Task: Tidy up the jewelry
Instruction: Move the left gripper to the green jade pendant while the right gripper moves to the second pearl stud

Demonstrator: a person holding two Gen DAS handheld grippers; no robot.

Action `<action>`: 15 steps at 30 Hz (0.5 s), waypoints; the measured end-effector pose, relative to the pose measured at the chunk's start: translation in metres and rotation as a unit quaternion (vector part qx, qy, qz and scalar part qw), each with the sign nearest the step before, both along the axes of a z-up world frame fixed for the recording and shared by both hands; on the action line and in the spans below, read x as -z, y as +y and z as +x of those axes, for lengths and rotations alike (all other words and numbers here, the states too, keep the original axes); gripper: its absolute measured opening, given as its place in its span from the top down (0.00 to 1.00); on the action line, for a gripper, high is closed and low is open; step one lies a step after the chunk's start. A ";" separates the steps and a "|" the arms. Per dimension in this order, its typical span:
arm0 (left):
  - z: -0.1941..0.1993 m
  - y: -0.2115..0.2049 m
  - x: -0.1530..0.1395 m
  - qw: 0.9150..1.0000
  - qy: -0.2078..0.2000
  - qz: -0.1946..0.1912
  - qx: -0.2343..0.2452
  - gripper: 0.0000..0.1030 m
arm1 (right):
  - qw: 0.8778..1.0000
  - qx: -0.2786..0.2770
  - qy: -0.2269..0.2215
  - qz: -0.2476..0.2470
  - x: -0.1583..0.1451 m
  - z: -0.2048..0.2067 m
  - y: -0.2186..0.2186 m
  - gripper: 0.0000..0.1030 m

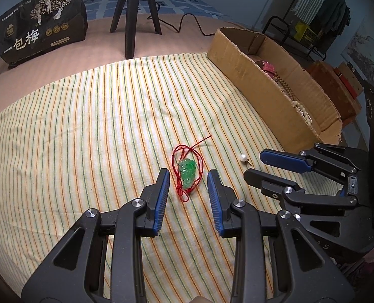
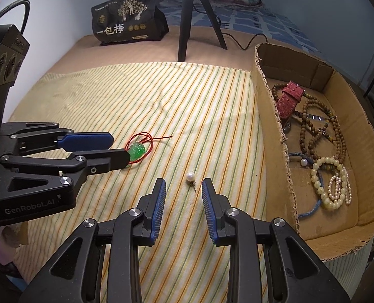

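I see two loose pieces on the striped cloth [image 2: 199,106]: one green pendant [image 1: 187,174] on a red cord, one pearl earring [image 2: 190,177]. My left gripper [image 1: 188,176] hangs with jaws spread either side of the pendant, gripping nothing; my right gripper [image 2: 183,184] has its jaws spread, the pearl lying between the tips. One cardboard box [image 2: 272,136] beside the cloth holds several bead strands and one red strap [image 2: 289,98].

— How do the two grippers stand?
— Left gripper [image 1: 188,174] angled steeply down, jaws parted, nothing clamped — right gripper [image 2: 183,183] the same, its blue pads [image 2: 159,209] apart, just beside the left one.
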State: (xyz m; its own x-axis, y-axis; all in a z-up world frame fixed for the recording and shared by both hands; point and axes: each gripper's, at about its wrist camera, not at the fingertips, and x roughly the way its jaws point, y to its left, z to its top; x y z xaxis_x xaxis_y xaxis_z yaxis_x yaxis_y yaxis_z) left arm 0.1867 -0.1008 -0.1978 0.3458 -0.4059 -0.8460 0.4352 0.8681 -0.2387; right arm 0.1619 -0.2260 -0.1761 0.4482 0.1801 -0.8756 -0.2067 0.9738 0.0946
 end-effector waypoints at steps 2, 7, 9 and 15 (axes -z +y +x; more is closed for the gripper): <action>0.000 0.000 0.001 1.000 0.001 0.001 0.002 0.70 | 1.000 0.001 0.001 0.002 0.000 0.000 -0.001 0.73; -0.001 0.001 0.003 1.000 0.005 0.003 0.004 0.70 | 1.000 0.006 0.001 0.008 0.000 0.000 -0.006 0.73; -0.002 0.000 0.004 1.000 0.006 0.004 0.005 0.70 | 1.000 0.004 0.003 0.011 0.001 0.000 -0.006 0.73; 0.001 -0.004 0.010 1.000 0.007 0.009 0.003 0.70 | 1.000 0.002 0.006 0.005 0.004 0.000 -0.003 0.73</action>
State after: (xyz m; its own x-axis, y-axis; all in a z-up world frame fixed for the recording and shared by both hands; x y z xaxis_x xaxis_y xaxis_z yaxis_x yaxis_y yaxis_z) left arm 0.1875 -0.1048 -0.2075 0.3321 -0.3922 -0.8578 0.4371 0.8699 -0.2285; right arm 0.1616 -0.2294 -0.1804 0.4391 0.1868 -0.8788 -0.2025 0.9736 0.1057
